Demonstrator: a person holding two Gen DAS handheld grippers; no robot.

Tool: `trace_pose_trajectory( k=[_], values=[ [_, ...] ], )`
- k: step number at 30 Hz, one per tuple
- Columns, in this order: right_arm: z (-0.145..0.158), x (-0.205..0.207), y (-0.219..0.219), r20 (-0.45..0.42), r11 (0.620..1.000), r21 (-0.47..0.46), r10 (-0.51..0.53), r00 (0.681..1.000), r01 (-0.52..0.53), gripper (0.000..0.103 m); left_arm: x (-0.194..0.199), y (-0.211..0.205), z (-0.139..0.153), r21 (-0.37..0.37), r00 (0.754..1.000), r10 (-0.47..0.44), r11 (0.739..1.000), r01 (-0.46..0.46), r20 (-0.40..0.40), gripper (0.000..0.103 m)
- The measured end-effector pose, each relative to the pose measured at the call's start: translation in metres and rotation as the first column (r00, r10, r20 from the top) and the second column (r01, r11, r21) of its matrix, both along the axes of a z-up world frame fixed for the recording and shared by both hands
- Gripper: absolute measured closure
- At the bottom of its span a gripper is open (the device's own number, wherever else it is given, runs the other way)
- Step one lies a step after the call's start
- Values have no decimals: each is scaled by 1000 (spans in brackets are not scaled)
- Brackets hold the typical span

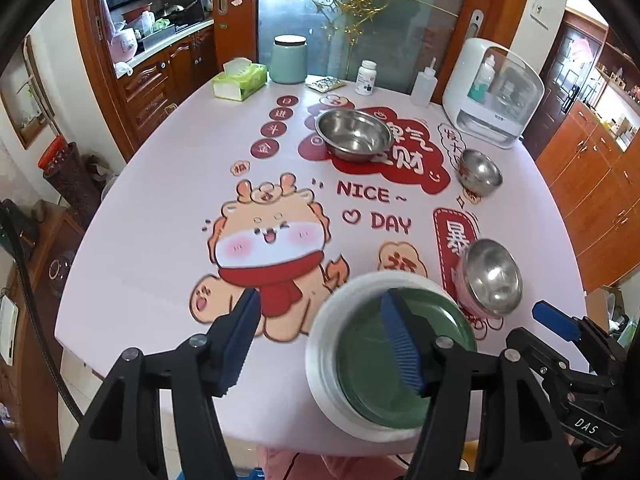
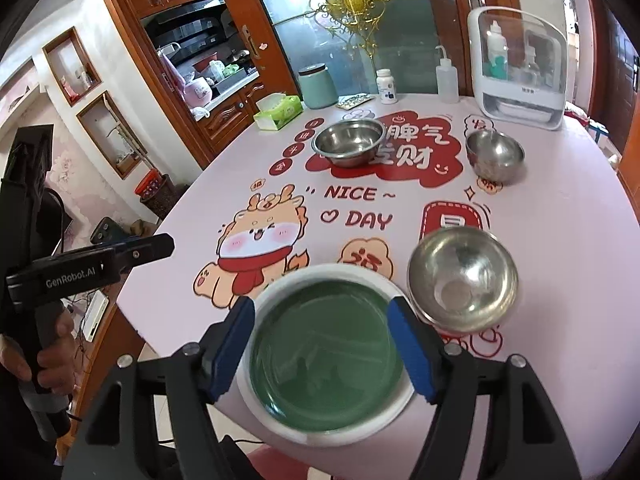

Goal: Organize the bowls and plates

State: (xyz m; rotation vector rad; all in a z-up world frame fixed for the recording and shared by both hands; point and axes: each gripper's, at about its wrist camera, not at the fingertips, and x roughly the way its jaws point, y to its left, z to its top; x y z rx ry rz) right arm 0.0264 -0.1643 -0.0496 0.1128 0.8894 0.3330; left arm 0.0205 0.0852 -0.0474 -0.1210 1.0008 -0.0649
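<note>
A green plate (image 2: 326, 360) lies inside a white plate (image 2: 276, 288) at the table's near edge. My right gripper (image 2: 322, 352) hovers over this stack, open, with its blue pads apart on either side of the green plate. My left gripper (image 1: 322, 344) is also open above the stack's left part, and nothing is pinched between its pads. Just right of the plates sits a small steel bowl (image 2: 462, 276). Another small steel bowl (image 2: 494, 154) stands further back on the right. A wide steel bowl (image 2: 348, 140) stands at the back centre.
The round table (image 2: 560, 240) has a pink printed cover. Along its far edge stand a tissue box (image 2: 278, 112), a teal jar (image 2: 318, 86), a pill bottle (image 2: 386, 86), a squeeze bottle (image 2: 447, 78) and a white storage box (image 2: 520, 68). A hand (image 2: 52, 344) holds the left gripper's handle.
</note>
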Motion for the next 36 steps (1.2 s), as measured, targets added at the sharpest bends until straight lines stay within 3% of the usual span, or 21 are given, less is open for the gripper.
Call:
trace_pose_trajectory(
  k=[11,20,24,36],
  values=[
    [15,46,41,25,992,-19,-127,992,127,33,57,32,10,-58,990,-140,988,140,10,40],
    [23,89,87,49,971,-66,-225,973,228,32,117,65,12,-60,958,-287,956,287,5,40],
    [24,109,105,30,963,-41,-267,963,268,32,144,81,15,-74,945,-328,942,327,-3,39],
    [26,162,146,17,966,-61,-249,968,250,32,214,99,19,-78,937,-350,934,350,10,34]
  ],
)
